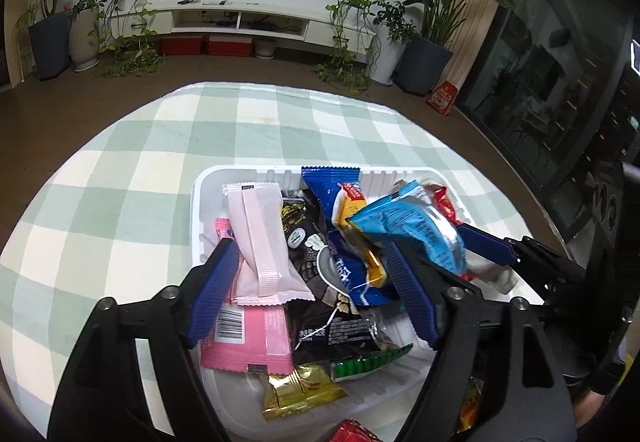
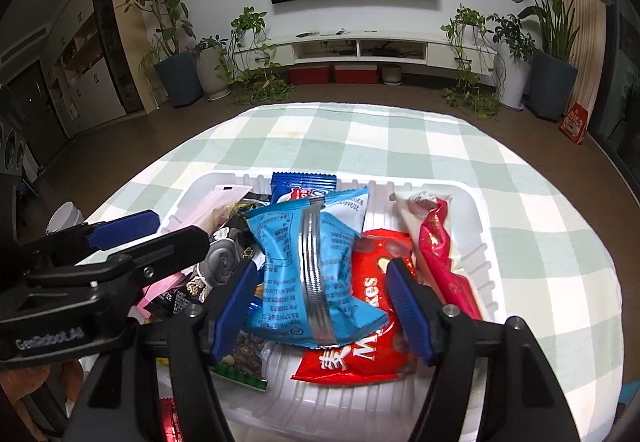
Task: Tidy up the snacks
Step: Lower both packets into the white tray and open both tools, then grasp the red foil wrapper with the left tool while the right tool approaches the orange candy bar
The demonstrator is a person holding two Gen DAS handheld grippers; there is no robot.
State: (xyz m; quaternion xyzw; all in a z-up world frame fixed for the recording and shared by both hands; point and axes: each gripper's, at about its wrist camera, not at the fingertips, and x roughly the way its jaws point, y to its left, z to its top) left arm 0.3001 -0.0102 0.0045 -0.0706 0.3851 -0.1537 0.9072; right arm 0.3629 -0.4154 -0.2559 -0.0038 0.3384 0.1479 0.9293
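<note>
Blue ribbed pads line both tools, and both sets of jaws stand apart, clamped on nothing. No earlier view is at hand, so only their present spread can be told.

Between the fingers of the left gripper (image 1: 310, 274) lie a pale pink wrapper (image 1: 260, 250), a black packet (image 1: 320, 282) and a bright pink packet (image 1: 248, 338) beneath them; the left pad sits just beside the pale wrapper, though whether it touches is hard to judge through the fisheye bend. Beyond its right finger rests a light blue packet (image 1: 412, 230), with a dark blue packet (image 1: 332, 186) leaning on the far wall.

That same light blue packet (image 2: 312, 270) lies between the fingers of the right gripper (image 2: 318, 274), with a gap at each pad. Under it shows a red packet (image 2: 368, 326), and just outside the right finger a crimson and white wrapper (image 2: 436, 242) runs toward the far right corner.

All these snacks sit inside the white tray (image 2: 480, 242), whose ribbed walls rise close around both tools: the left wall is just outside the left gripper's left finger, the right wall near the crimson wrapper. A gold packet (image 1: 300, 390) and a green-edged packet (image 1: 368, 362) lie at the near end, below the fingers.

Outward from the tray rim, the green and white checked cloth (image 1: 120, 202) is bare ahead and to both sides up to its far edge, where brown floor (image 1: 60, 98) begins.
</note>
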